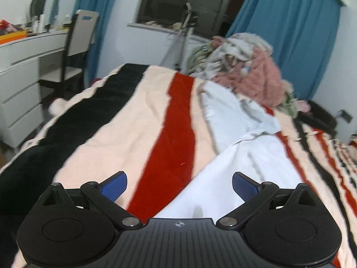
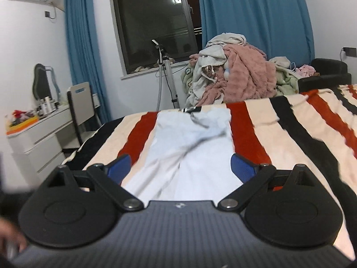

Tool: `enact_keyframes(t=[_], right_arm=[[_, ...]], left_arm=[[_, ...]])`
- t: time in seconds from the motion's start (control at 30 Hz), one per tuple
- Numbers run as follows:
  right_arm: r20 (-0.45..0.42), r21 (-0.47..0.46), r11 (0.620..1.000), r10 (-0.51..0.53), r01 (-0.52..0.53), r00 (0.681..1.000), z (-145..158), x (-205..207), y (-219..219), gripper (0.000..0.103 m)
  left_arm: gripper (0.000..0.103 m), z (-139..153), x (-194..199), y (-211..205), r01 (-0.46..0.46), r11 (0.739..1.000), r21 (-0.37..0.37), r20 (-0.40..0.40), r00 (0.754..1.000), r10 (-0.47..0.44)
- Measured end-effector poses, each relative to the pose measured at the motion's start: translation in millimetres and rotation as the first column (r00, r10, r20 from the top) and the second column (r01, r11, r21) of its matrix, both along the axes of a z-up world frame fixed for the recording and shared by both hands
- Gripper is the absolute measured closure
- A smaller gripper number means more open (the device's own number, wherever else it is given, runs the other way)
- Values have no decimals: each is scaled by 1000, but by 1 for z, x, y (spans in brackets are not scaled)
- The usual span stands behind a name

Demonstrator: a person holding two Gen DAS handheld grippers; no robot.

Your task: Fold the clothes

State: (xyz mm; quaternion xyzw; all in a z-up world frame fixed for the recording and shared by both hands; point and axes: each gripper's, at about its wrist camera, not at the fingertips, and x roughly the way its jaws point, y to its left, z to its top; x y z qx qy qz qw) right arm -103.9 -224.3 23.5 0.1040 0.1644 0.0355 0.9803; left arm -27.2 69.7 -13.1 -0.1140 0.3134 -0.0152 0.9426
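Two wide-open grippers, left gripper (image 1: 179, 186) and right gripper (image 2: 180, 167), above smooth pale-blue garment (image 2: 189, 143) on striped blanket (image 2: 290, 138).

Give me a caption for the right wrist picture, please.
Open right tongs poised over a pale blue garment laid flat on a striped bedspread, laundry pile behind.

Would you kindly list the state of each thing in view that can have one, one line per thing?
left gripper: open, holding nothing, above the bed.
right gripper: open, holding nothing, above the garment.
pale blue garment: spread lengthwise on the blanket, creased at its far end.
striped blanket: laid flat over the bed.
clothes pile: heaped, unfolded, at the bed's far end.
blue curtains: drawn apart.
chair: upright at the desk.
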Motion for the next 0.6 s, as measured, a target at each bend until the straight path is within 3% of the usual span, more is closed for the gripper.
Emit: enact_keyframes(t=[0.1,0.23,0.4,0.5,0.6], right_arm=[[-37,27,999,-29,31,999,-15,-38,-9,5],[-98,110,993,-35,46,995,-20,-44,-20,5],[-93,127,990,-46,57,995,-21,-47,-20,5],[-103,139,988,-49,63,994,-22,-50,-24,5],[-105,177,981,-55,73,993,-22,-51,-31,5]], left_arm=[[3,-1,-8,17,-63,997,-47,-57,997,61],[7,-12,-10,39,-129,981,-142,-148,983,108],[23,-31,-8,60,-199,953,-227,-264,955,137],[33,-42,-3,50,-178,967,-181,-309,944,116],[58,-40,-5,39,-156,984,-85,-292,948,125]])
